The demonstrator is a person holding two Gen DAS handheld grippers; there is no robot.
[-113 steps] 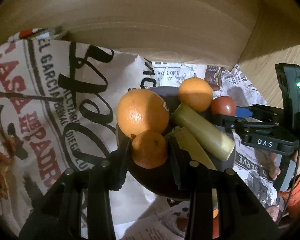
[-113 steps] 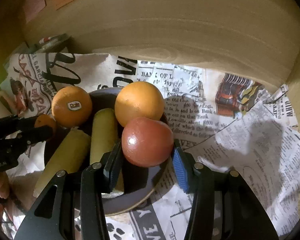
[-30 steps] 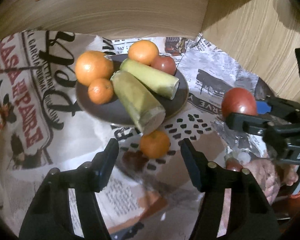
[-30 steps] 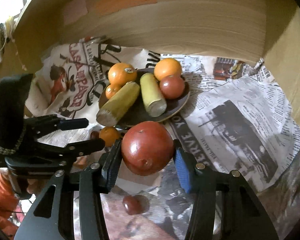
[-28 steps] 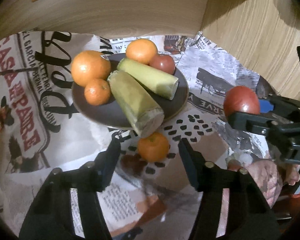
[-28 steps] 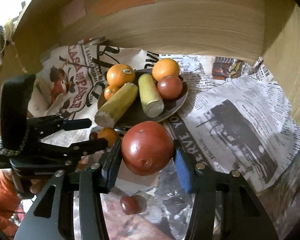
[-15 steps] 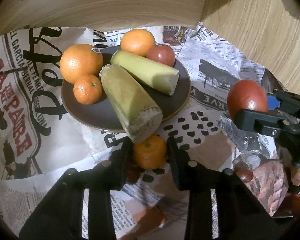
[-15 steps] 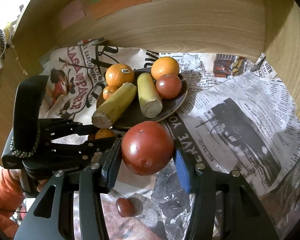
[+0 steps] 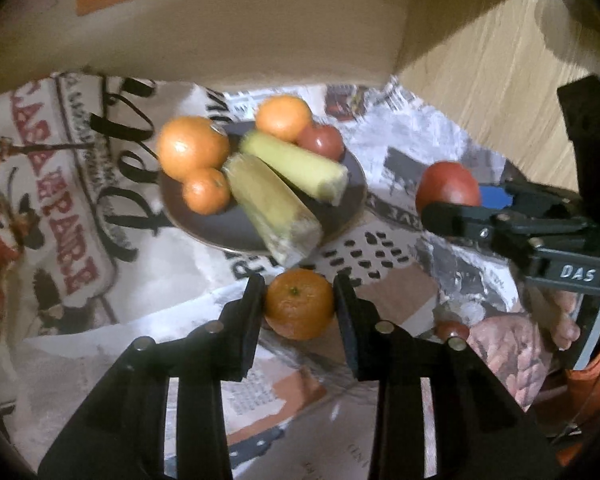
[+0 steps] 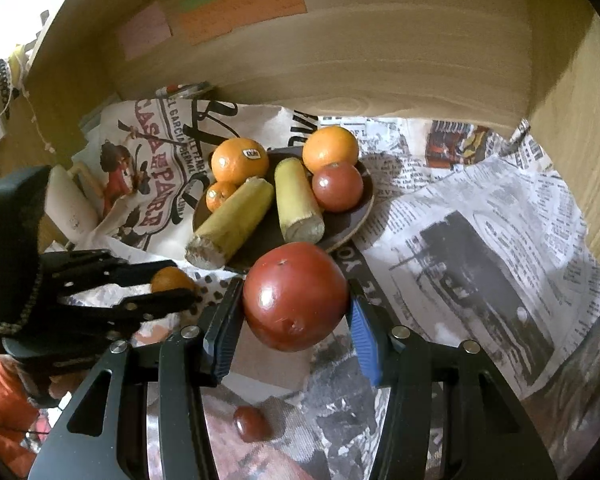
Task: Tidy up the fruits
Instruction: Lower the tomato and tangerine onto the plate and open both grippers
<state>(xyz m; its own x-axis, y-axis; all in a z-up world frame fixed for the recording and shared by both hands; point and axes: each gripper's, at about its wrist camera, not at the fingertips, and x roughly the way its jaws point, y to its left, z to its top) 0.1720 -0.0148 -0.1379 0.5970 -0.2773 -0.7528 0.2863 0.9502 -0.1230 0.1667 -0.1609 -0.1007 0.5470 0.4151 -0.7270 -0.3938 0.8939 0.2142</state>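
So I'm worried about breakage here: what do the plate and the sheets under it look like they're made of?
The plate looks like glazed ceramic or stoneware: dark brown, thin rim, faint sheen, though coated wood or plastic can't be ruled out. The sheets are printed paper, newspaper and poster pages: matte, creased, with curling edges and columns of type.

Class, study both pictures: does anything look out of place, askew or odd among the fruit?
Yes. One small dark red fruit lies alone on the newspaper, well short of the plate that holds the rest. On the plate, one corn cob sticks out past the rim. Nothing looks spilled or damaged.
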